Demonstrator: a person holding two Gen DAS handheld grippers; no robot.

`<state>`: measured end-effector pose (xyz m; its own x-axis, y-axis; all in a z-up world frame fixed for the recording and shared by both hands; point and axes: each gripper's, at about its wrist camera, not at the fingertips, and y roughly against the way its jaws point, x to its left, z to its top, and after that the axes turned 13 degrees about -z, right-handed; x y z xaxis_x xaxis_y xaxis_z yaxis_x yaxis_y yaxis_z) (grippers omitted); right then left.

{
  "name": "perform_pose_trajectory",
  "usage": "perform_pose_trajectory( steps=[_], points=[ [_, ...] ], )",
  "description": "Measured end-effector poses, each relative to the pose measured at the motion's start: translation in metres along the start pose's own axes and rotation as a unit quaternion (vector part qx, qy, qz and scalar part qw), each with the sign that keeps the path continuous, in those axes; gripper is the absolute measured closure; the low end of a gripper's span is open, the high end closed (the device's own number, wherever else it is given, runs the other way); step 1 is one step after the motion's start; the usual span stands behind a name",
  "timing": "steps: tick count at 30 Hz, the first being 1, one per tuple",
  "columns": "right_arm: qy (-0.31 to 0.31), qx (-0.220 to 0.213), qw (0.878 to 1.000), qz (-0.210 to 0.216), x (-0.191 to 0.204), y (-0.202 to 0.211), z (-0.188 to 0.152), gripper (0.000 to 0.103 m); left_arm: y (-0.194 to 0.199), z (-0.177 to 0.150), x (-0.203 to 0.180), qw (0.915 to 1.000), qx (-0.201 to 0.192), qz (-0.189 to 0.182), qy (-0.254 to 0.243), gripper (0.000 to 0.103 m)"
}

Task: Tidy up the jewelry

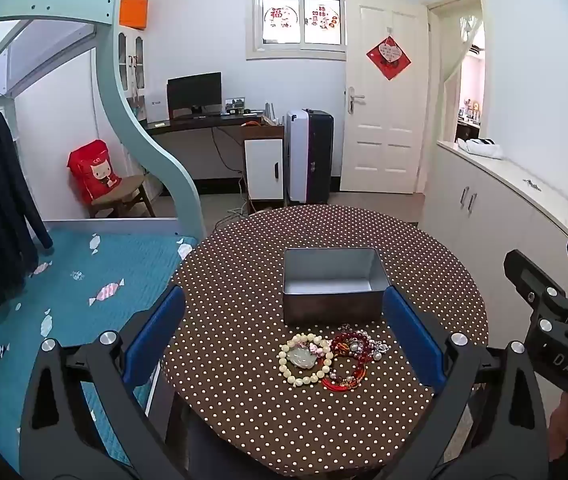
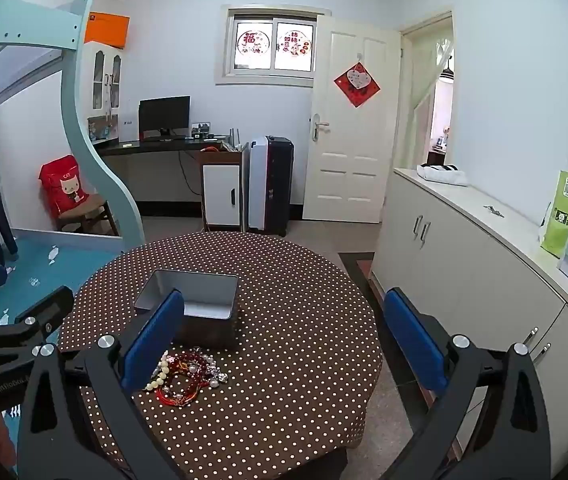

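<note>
Left gripper (image 1: 284, 332), black frame w/ blue pads, hangs above the near edge of the round table in a brown white-dotted cloth (image 1: 244, 264), tilted down, jaws spread as wide as they go, nothing btwn them. Just beyond its left pad (image 1: 156, 336) lies only bare cloth. Ahead and below, roughly centred btwn the pads, sits the jewelry pile: a cream round-bead bracelet (image 1: 306, 358) w/ a pale carved pendant inside its ring, touching on its right a tangle of dark red bead strands w/ red cord and silver bits (image 1: 350, 360). Straight past the pile, close behind it, stands a rectangular grey metal tin, lidless (image 1: 332, 284); nothing visible inside.

Right gripper (image 2: 284, 340), same build, is also fully spread and empty, tilted down. From its view the tin (image 2: 204, 300) and the bead pile (image 2: 188, 372) lie ahead-left, partly hidden behind its left pad (image 2: 152, 344); the cream bracelet (image 2: 160, 378) peeks out at that pad's edge. Ahead-right of it: bare cloth, then a white low cabinet w/ a pale top (image 2: 464, 264) off the table.
</note>
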<state>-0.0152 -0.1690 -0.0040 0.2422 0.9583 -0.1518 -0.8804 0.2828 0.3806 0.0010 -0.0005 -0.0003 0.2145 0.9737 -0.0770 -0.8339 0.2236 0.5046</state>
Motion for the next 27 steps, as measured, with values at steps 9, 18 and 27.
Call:
perform_pose_trajectory(
  steps=[9, 18, 27],
  points=[
    [0.005, 0.006, 1.000, 0.002, 0.006, -0.002, 0.002, 0.007, -0.001, 0.001, 0.004, 0.9999, 0.000, -0.010, 0.008, 0.005],
    [-0.001, 0.017, 1.000, 0.010, 0.004, -0.004, 0.003, 0.007, -0.004, -0.003, 0.005, 0.9998, 0.004, -0.015, 0.008, 0.005],
    [0.000, 0.026, 0.999, 0.018, 0.004, -0.005, 0.002, 0.007, -0.010, -0.007, 0.007, 0.9997, 0.015, -0.013, 0.012, 0.005]
  ],
)
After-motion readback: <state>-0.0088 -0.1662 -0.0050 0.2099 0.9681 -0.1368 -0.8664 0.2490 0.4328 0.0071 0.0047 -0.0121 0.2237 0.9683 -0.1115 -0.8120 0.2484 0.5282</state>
